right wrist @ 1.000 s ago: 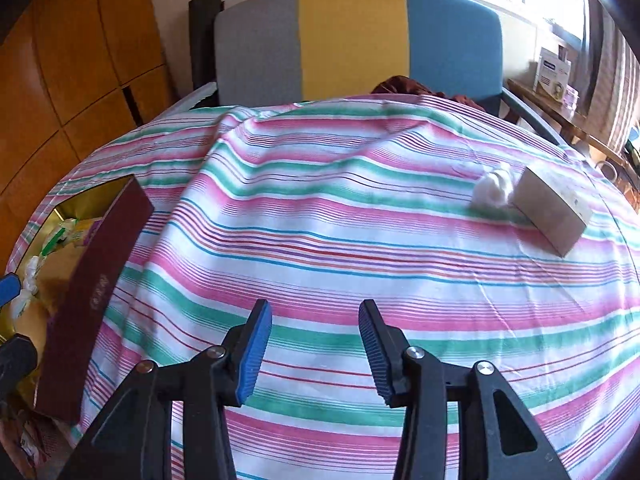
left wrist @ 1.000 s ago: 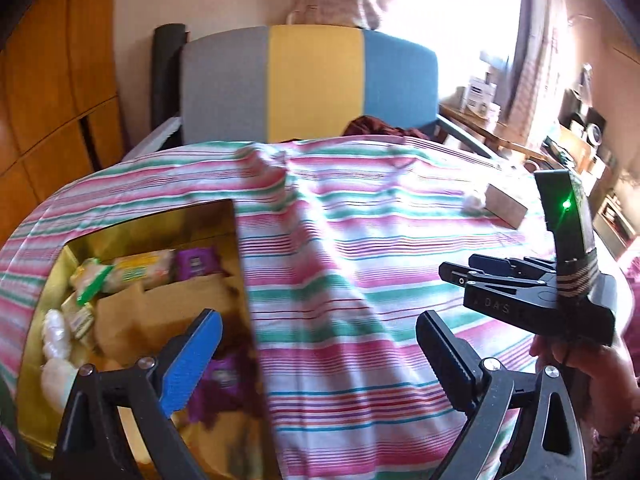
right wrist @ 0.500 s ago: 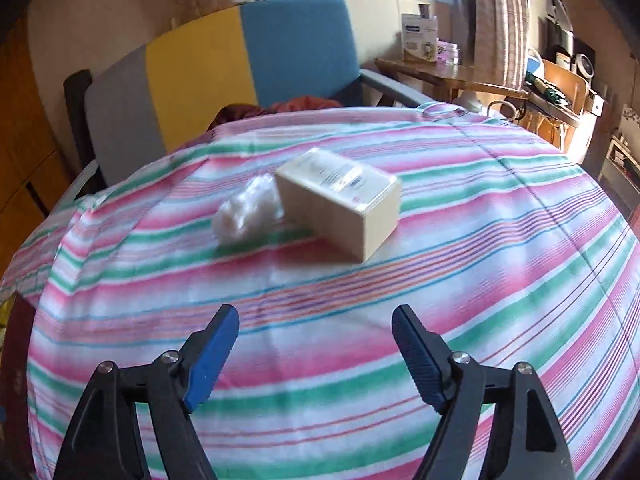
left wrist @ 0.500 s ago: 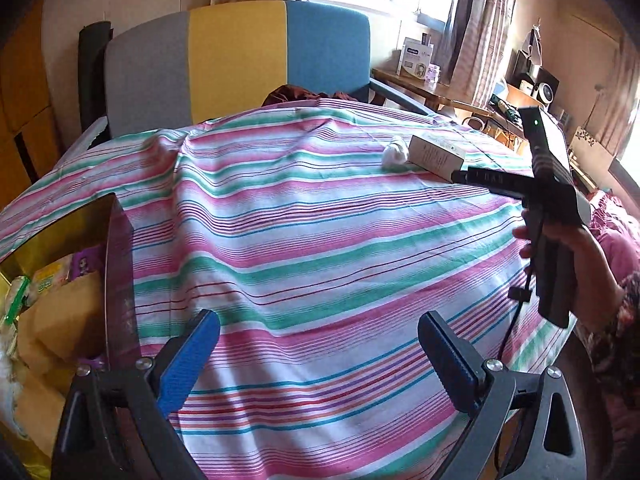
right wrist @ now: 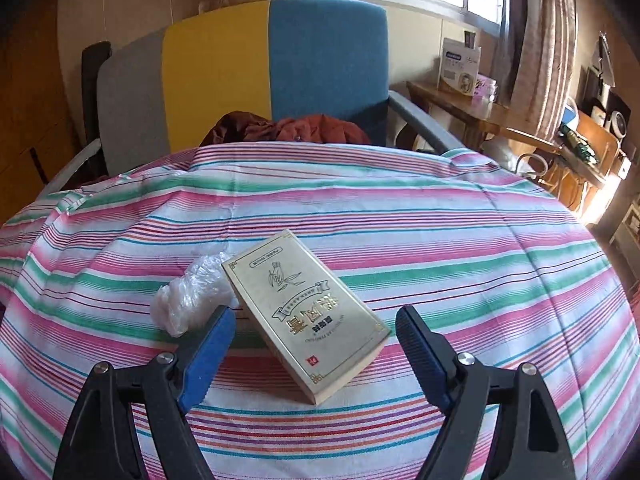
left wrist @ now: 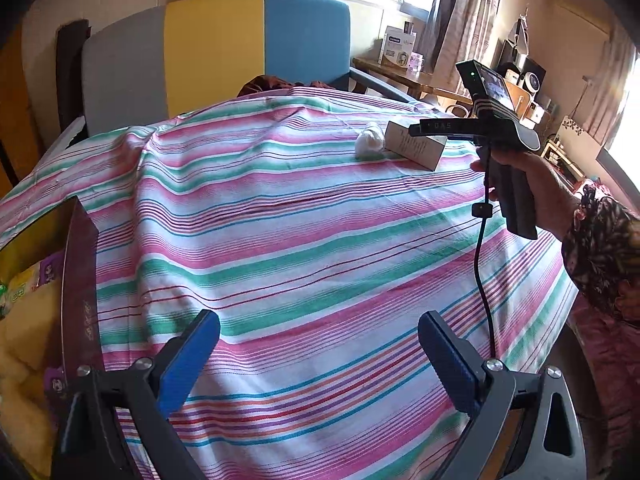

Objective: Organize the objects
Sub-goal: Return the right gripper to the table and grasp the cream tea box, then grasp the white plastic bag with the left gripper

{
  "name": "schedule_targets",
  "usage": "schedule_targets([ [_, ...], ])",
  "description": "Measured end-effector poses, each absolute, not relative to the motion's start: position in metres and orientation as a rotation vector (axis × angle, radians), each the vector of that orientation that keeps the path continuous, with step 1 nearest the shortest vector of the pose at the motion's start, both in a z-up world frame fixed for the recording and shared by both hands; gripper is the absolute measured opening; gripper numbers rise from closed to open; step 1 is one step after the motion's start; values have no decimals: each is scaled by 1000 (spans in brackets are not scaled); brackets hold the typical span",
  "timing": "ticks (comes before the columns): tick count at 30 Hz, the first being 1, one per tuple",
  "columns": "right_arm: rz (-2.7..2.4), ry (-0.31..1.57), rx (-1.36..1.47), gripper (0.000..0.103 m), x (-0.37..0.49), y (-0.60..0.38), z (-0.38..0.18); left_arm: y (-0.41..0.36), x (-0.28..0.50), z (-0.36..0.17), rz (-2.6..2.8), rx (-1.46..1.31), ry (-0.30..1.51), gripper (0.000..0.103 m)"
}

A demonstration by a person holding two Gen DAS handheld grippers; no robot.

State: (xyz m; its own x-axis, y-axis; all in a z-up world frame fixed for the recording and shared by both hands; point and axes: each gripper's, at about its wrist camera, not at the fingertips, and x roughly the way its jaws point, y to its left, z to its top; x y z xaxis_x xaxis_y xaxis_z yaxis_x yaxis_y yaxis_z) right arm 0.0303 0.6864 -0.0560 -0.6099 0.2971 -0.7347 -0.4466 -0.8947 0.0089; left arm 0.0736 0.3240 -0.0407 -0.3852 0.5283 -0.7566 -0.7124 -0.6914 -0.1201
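Note:
A flat gold box (right wrist: 304,312) lies on the striped tablecloth (right wrist: 460,248), with a crumpled clear plastic wad (right wrist: 192,300) touching its left side. My right gripper (right wrist: 316,344) is open just above the box's near end, and neither pad touches it. In the left wrist view the right gripper (left wrist: 414,130), held by a hand (left wrist: 532,176), hovers over the same gold box (left wrist: 416,148) and plastic wad (left wrist: 370,142) at the far right. My left gripper (left wrist: 320,344) is open over bare cloth. At its left stands an open dark red box (left wrist: 80,280) with snack packets inside.
A chair with a grey, yellow and blue back (right wrist: 240,68) stands behind the table, with reddish cloth (right wrist: 288,128) on its seat. A wooden side table (right wrist: 460,100) with cartons is at the right. The tablecloth drops off at the right edge (left wrist: 552,280).
The right gripper's jaws spread wide and it travelled right across the table to the gold box. The left gripper swung right, away from the open dark red box.

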Motion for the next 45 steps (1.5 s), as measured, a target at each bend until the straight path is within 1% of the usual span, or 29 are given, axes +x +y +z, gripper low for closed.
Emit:
schedule_targets([
  [4,2472,247,-1109,83,26,685,-68,330,70,-42,2105,-1049,287,100],
  [5,2480,268,-1093,83,27,685,-69,331,69,-42,2101,-1049,283,100],
  [6,2496,315,-1080,79,28,687,-70,334,68,-42,2106,-1046,287,100],
  [7,2507,375,-1069,72,30,689,-72,337,67,-42,2111,-1043,296,100],
  [8,2507,431,-1056,70,32,691,-74,340,66,-41,2112,-1041,303,100],
  [10,2493,522,-1028,61,37,692,-78,347,62,-40,2114,-1033,304,100],
  [12,2488,562,-1010,56,42,689,-80,355,58,-40,2119,-1030,313,100],
  [23,2421,569,-914,53,88,655,-79,427,11,-36,2172,-996,300,100],
  [27,2387,574,-831,53,105,652,-77,472,-11,-38,2192,-948,361,100],
  [33,2338,531,-755,53,115,648,-75,536,-45,-49,2187,-959,376,100],
  [38,2335,497,-749,53,114,646,-75,564,-70,-61,2215,-987,375,98],
  [41,2329,476,-751,53,112,643,-76,578,-78,-66,2217,-974,396,94],
  [43,2329,471,-749,53,111,643,-77,587,-77,-71,2212,-951,449,88],
  [44,2328,470,-749,53,111,644,-77,592,-76,-75,2197,-939,477,84],
  [45,2328,472,-750,53,111,643,-77,596,-74,-78,2183,-926,496,77],
])
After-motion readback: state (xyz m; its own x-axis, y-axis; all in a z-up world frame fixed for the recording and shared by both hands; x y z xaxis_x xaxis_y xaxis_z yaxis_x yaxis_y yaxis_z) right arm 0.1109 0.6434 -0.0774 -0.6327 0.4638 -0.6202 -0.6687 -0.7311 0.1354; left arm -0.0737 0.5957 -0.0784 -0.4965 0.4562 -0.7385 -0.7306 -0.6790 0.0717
